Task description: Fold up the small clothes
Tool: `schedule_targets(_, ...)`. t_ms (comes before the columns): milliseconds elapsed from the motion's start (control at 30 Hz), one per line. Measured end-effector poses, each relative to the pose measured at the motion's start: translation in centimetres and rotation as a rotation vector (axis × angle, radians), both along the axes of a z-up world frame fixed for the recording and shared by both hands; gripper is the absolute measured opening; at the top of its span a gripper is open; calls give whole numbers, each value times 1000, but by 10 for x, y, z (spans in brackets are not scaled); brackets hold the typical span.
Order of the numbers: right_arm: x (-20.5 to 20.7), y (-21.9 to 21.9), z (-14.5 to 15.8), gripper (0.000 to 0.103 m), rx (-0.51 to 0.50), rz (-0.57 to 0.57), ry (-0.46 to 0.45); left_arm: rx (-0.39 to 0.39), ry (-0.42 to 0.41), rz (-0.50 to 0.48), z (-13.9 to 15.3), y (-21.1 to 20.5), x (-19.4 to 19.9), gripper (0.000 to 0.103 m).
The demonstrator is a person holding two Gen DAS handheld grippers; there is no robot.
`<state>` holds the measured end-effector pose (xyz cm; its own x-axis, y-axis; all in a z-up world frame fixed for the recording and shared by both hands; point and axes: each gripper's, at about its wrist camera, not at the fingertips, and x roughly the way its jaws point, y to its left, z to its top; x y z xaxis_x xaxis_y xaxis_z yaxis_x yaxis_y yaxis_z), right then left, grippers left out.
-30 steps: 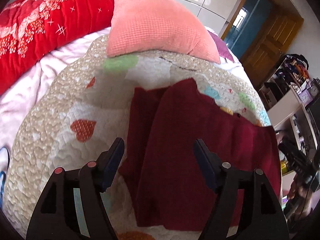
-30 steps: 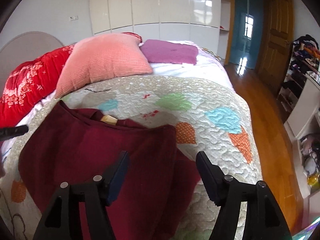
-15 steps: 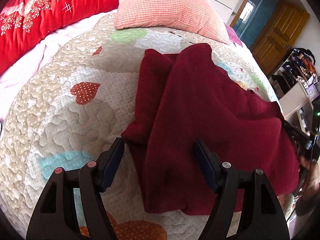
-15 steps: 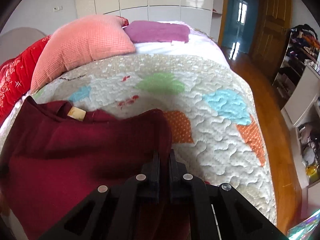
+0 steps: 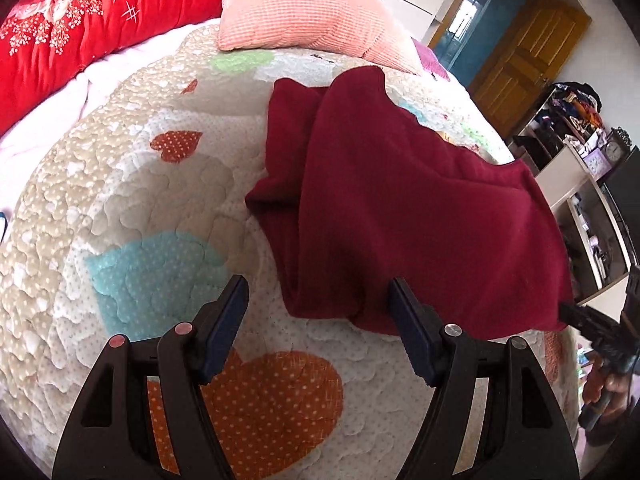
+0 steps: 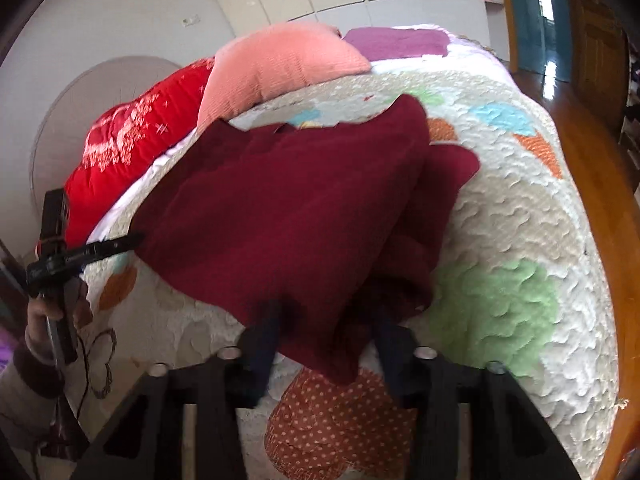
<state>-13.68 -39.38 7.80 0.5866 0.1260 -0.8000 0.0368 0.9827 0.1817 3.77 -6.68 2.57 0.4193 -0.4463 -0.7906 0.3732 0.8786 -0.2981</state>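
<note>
A dark red garment (image 5: 400,200) lies on the patchwork quilt (image 5: 140,200), its left side folded in. My left gripper (image 5: 318,304) stands open at the near hem, whose bottom left corner lies between the fingers, pads clear of it. In the right wrist view the garment (image 6: 288,208) looks bunched and blurred. Its near corner hangs between the parted fingers of my right gripper (image 6: 326,320), whose jaws are opening. From the left wrist view the right gripper (image 5: 572,314) touches the garment's right corner. A hand holds the left gripper (image 6: 92,250) at that view's left edge.
A pink pillow (image 5: 304,12) and a red floral duvet (image 5: 80,20) lie at the head of the bed, with a purple cloth (image 6: 400,42) beyond. Shelves (image 5: 580,168) and wooden floor (image 6: 592,160) flank the bed's right side.
The right gripper closed half a second ago and its fingers now stand apart around the garment's corner. The right side of the garment has bunched up. The left gripper drew back to the near hem.
</note>
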Motion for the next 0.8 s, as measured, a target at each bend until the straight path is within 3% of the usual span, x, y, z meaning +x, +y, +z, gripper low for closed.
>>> schedule_targets(100,-6,5,10,9,-85,-12,-51,27,-9,9,0,1,1,73)
schedule_targets(233,-6,1,-4,9,-100,-25,10,42,-4,10,1,7,-2,73)
schedule_targets(333,-14,-8,8,12,-10,-52,-49,42,-17,-2,6,13,-9,73)
schedule_targets(367,-17,-14,13,18,17,-84,-67,38,-22,-6,7,15,-11,73)
schedule_targets(433,-20,-27,19,71,43,-163,-110,10,-30,1,11,18,-9,73)
schedule_targets(467,-20,-33,19,78,62,-201,-136,-13,-27,15,12,20,-6,73)
schedule_targets(600,3,-44,2,78,153,-240,-91,-100,28,61,7,17,10,78)
schedule_targets(700,26,-44,-19,78,208,-243,-54,-84,43,66,-2,0,22,78)
schedule_targets(767,34,-44,-24,73,223,-264,-81,-72,66,80,-11,-11,31,78)
schedule_targets(800,37,-42,-26,62,222,-274,-86,-82,72,94,-15,-14,34,80)
